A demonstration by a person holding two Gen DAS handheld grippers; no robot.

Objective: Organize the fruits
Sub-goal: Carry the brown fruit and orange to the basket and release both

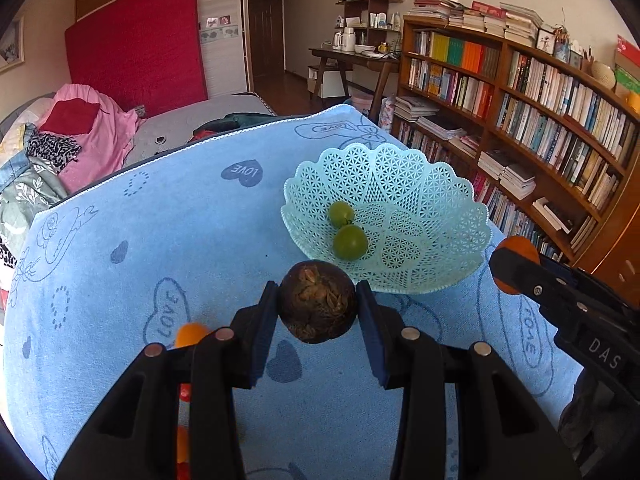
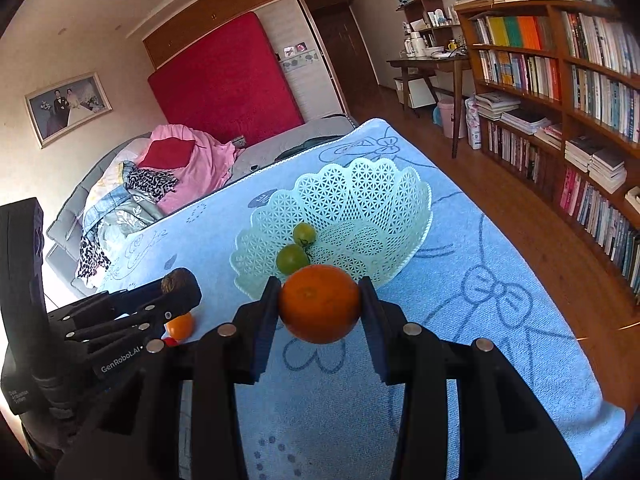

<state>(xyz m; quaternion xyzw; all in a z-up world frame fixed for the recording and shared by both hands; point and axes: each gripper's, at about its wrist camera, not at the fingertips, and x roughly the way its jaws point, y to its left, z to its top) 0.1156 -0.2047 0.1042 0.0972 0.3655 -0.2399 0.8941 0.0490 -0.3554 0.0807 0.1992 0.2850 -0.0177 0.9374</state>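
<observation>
Left wrist view first: the left gripper (image 1: 317, 307) is clamped on a dark brown round fruit (image 1: 317, 307), pads pressing its two sides, husky end facing the camera. The pale green lattice basket (image 1: 424, 280) lies straight ahead and slightly to the right, its near rim just beyond the fruit, so the carry is forward and a touch rightward. Two green tomatoes (image 1: 346, 231) already sit inside, toward the basket's near-left part. At the right edge, the right gripper (image 1: 516, 264) pokes in with something orange at its tip. An orange fruit on the bench (image 1: 191, 334) peeks out past the left finger.

Right wrist view now: the right gripper (image 2: 320, 306) is closed on an orange (image 2: 320, 306), held squarely between the pads. The basket (image 2: 400, 200) is dead ahead, near rim just behind the orange, green tomatoes (image 2: 298, 248) right over that rim. I judge this gripper the better lined up of the two. The left gripper (image 2: 180, 284) sits off to the left, dark fruit (image 2: 176, 280) in its tip, with the small orange fruit (image 2: 181, 326) on the blue-clothed bench (image 2: 500, 340) below it.
</observation>
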